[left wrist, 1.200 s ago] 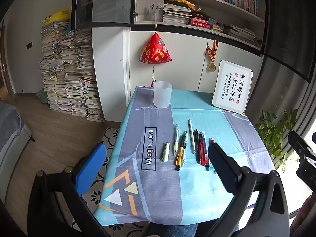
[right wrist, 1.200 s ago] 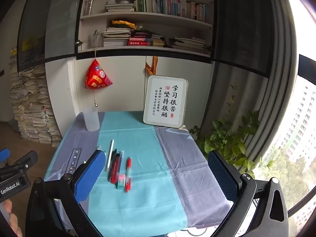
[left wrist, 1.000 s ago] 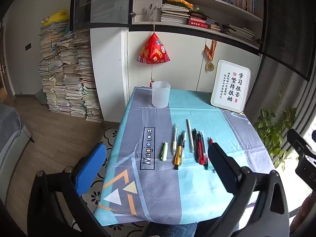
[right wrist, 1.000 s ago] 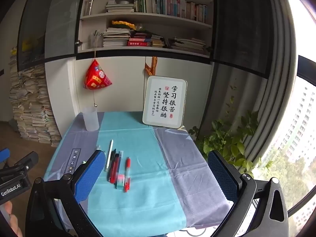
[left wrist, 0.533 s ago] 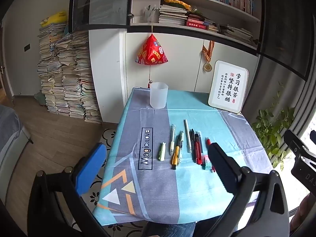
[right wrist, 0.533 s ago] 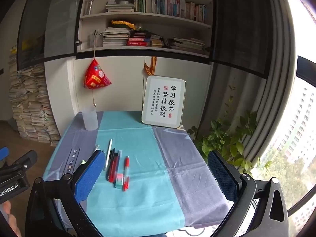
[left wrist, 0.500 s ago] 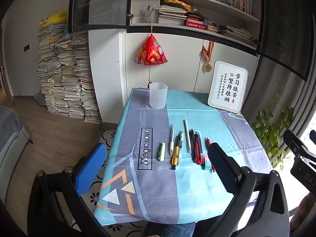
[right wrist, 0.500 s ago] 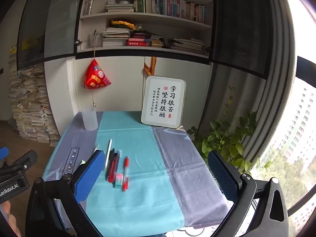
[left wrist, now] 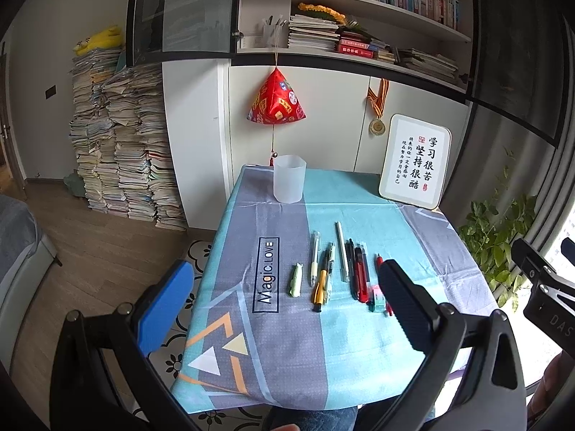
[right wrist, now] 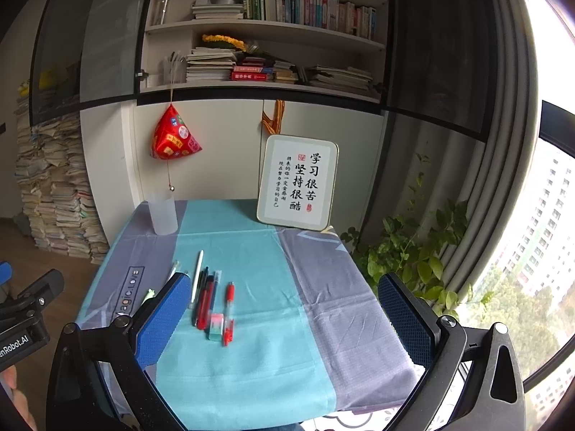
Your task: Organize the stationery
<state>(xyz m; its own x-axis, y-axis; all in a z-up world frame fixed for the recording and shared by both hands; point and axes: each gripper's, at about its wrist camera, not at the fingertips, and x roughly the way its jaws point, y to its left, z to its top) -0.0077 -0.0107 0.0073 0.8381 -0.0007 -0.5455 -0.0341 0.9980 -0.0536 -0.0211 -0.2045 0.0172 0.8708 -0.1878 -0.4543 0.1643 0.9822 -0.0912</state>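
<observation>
Several pens lie side by side on the blue and grey tablecloth (left wrist: 287, 337): a small green one (left wrist: 295, 280), an orange one (left wrist: 319, 284), a white one (left wrist: 341, 251) and red ones (left wrist: 359, 274), with a small green eraser (left wrist: 378, 294). The pens also show in the right wrist view (right wrist: 205, 298). A frosted plastic cup (left wrist: 289, 183) stands at the table's far left; it also shows in the right wrist view (right wrist: 162, 212). My left gripper (left wrist: 284, 301) is open and empty, above the near edge. My right gripper (right wrist: 284, 316) is open and empty, to the right of the pens.
A framed calligraphy sign (left wrist: 415, 161) leans on the wall at the table's far right. A red pyramid ornament (left wrist: 276, 100) hangs above the cup. Stacks of paper (left wrist: 118, 147) stand on the floor at left. A plant (right wrist: 413, 251) grows at right.
Both views have shifted slightly, as both grippers drifted a little back from the table. The jaws stay open and the objects have not moved.
</observation>
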